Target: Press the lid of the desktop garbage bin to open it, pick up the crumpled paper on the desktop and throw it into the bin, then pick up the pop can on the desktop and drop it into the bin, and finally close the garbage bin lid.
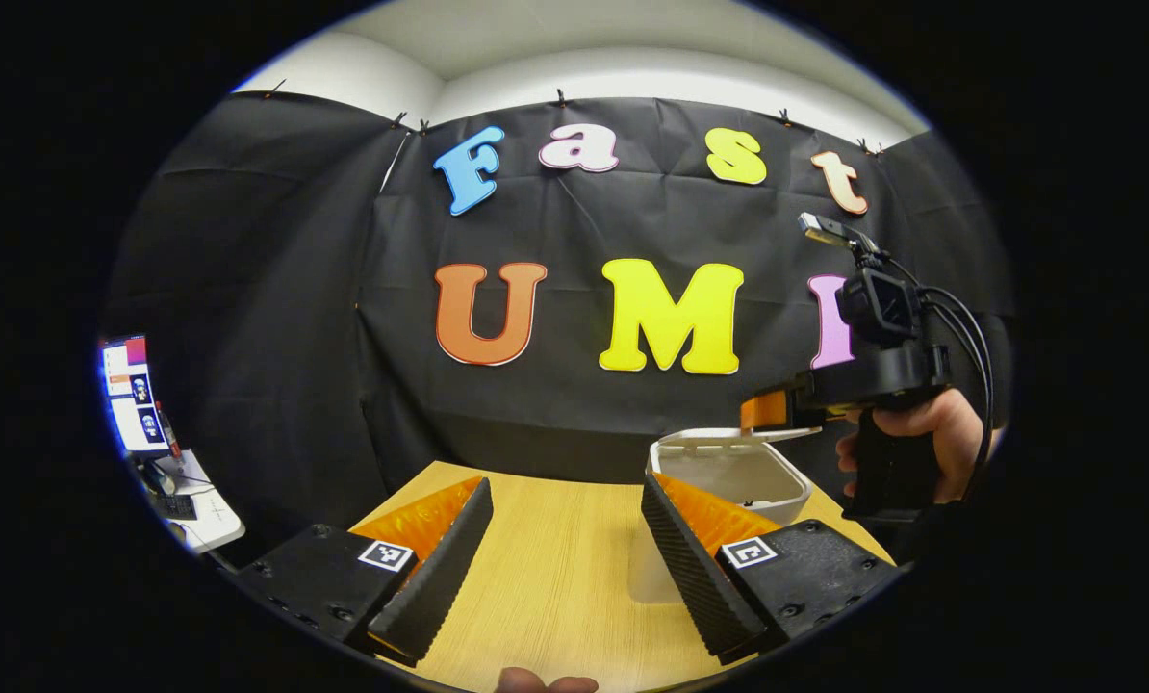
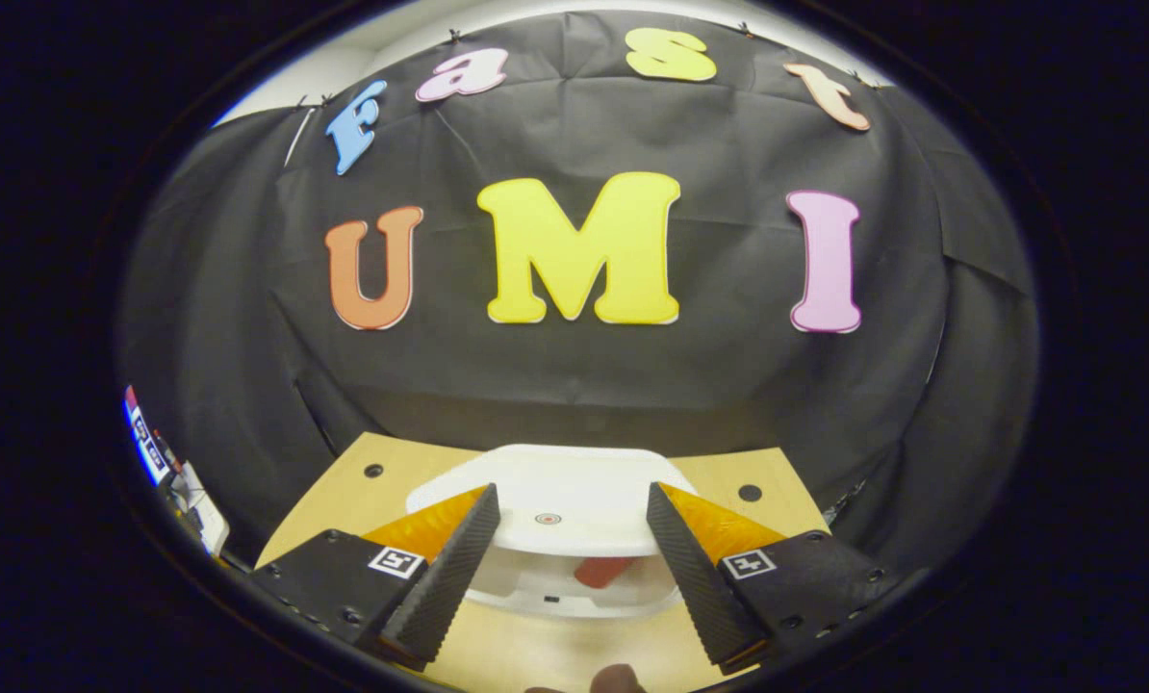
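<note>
While both claws, left (image 1: 567,568) and right (image 2: 567,577), gape empty, the bin (image 1: 728,476) bears no legible label.

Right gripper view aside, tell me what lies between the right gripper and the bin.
Nothing. In the left gripper view the right gripper hangs just above the bin and its lid, with a bare gap between.

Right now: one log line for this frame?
stage: lid closing | bin: lid part-open, red item inside | right gripper: open, above lid | left gripper: open, empty
</note>
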Demonstrator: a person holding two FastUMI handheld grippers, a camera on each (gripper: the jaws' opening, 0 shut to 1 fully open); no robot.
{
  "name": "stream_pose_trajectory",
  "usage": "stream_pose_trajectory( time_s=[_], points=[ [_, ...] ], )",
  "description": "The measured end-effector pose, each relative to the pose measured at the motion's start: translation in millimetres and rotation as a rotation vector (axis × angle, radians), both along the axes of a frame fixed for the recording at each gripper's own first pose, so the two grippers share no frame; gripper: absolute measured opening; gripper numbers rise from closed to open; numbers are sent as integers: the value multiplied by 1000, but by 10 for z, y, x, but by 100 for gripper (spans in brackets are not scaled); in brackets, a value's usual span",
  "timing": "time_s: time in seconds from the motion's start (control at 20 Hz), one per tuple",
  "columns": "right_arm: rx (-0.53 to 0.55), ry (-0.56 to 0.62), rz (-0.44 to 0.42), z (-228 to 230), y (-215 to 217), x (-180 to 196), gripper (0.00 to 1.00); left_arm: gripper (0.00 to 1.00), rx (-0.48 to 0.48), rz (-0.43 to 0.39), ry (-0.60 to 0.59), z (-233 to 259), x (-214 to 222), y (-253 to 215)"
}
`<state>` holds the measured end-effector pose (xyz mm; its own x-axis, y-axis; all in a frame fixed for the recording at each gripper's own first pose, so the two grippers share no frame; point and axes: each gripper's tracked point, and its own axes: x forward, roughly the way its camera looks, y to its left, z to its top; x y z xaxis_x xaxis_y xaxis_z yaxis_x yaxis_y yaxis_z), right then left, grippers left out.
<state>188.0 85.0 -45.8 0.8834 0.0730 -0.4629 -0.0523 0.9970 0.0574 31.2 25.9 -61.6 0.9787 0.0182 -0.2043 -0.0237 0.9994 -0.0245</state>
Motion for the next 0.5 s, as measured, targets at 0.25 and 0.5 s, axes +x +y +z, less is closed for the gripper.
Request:
stream_pose_trajectory(
  time_s=[0.25, 0.5],
  points=[
    [22, 66, -4, -340, -5, -157, 99, 100, 4, -12, -2, 16, -52, -15],
    [-10, 100, 8, -567, 8, -213, 99, 94, 8, -15, 0, 8, -43, -25]
  ],
)
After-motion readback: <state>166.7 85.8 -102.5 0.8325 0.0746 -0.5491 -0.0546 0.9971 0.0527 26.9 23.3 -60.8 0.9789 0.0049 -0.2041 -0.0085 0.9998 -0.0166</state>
